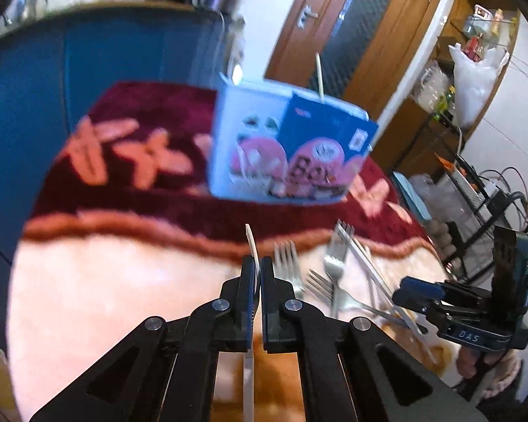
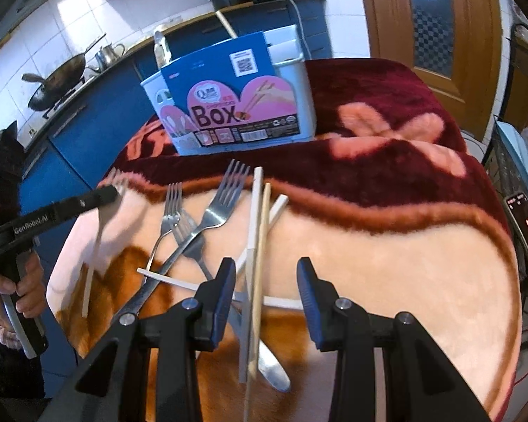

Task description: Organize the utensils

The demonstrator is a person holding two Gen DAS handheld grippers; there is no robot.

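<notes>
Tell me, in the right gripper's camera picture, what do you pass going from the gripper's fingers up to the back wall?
right gripper → chopsticks → forks → utensil box → blue counter → wok

Maroon, peach-flowered blanket (image 2: 387, 161); blue-pink box (image 2: 228, 102); seemingly white chopstick (image 1: 253, 246).
</notes>
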